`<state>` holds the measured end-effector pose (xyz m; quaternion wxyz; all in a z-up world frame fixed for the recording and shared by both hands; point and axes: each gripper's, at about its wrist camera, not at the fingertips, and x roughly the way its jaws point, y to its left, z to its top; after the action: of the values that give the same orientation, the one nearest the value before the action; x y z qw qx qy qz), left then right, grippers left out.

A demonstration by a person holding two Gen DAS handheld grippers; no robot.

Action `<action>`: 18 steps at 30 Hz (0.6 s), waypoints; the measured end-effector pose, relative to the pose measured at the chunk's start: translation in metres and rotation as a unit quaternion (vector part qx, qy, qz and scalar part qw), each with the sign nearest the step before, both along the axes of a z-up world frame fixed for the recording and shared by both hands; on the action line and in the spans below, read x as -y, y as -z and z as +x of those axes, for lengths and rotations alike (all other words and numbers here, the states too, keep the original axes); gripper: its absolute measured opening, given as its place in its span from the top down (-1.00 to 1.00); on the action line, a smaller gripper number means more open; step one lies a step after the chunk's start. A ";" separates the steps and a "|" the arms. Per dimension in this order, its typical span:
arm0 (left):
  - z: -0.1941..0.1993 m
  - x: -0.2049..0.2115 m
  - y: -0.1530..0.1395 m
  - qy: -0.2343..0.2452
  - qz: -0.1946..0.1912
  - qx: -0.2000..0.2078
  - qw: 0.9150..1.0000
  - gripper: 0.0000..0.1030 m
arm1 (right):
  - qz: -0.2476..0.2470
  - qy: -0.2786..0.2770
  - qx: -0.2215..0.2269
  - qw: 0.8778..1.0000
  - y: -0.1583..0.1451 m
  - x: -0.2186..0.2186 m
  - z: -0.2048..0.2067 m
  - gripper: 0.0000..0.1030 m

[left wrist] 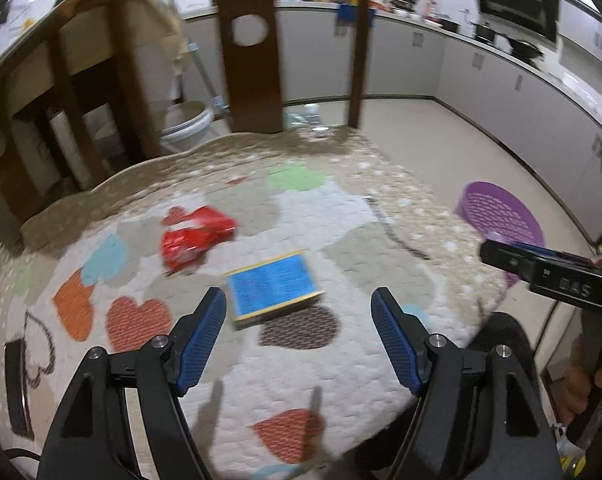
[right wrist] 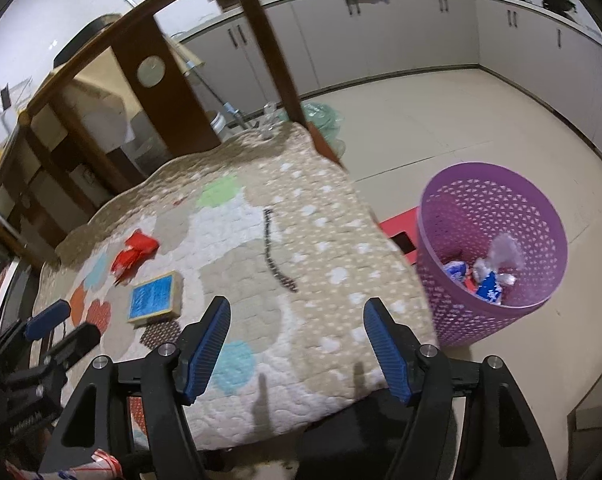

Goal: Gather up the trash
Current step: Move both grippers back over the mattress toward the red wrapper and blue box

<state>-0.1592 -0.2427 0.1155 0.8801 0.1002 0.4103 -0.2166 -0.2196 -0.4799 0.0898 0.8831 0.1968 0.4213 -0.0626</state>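
Closest to you, your left gripper [left wrist: 299,308] is spread wide with nothing between its blue ribbed pads [left wrist: 205,332], hanging just short of the flat blue box with yellow edges [left wrist: 274,285] on the quilted beige cover with coloured hearts and dots [left wrist: 341,360]. I'd say that box is your next grab. Come in low, since it's thin and lying flat; straddle the short sides so the pads catch the yellow edges and don't skate over the printed top. Watch you don't pinch the quilt along with it.

Your right gripper [right wrist: 297,316] is spread and empty too, sitting over the near edge of the cover. The purple perforated plastic basket [right wrist: 453,216] stands on the floor just beside that edge, already holding a few blue and silvery wrappers [right wrist: 487,280], so it's a short carry.

Next one down in size: the crumpled shiny red wrapper [left wrist: 195,236], lying near the box but apart from it. Looks light and crinkly, so it should squash easily.
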 end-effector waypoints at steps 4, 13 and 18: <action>0.016 -0.038 0.006 -0.039 -0.002 -0.014 0.999 -0.43 | 0.001 -0.021 -0.008 1.000 0.004 -0.018 0.008 -0.43; 0.067 -0.122 0.022 -0.102 -0.002 -0.044 0.994 -0.51 | 0.018 -0.110 -0.020 0.994 0.018 -0.059 0.031 -0.57; 0.089 -0.131 0.025 -0.091 0.001 -0.049 0.995 -0.51 | 0.018 -0.167 -0.030 0.985 0.027 -0.089 0.052 -0.61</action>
<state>-0.0699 -0.1115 0.0907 0.8751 0.0525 0.4604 -0.1394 -0.1681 -0.3910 0.0625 0.8643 0.1374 0.4759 0.0874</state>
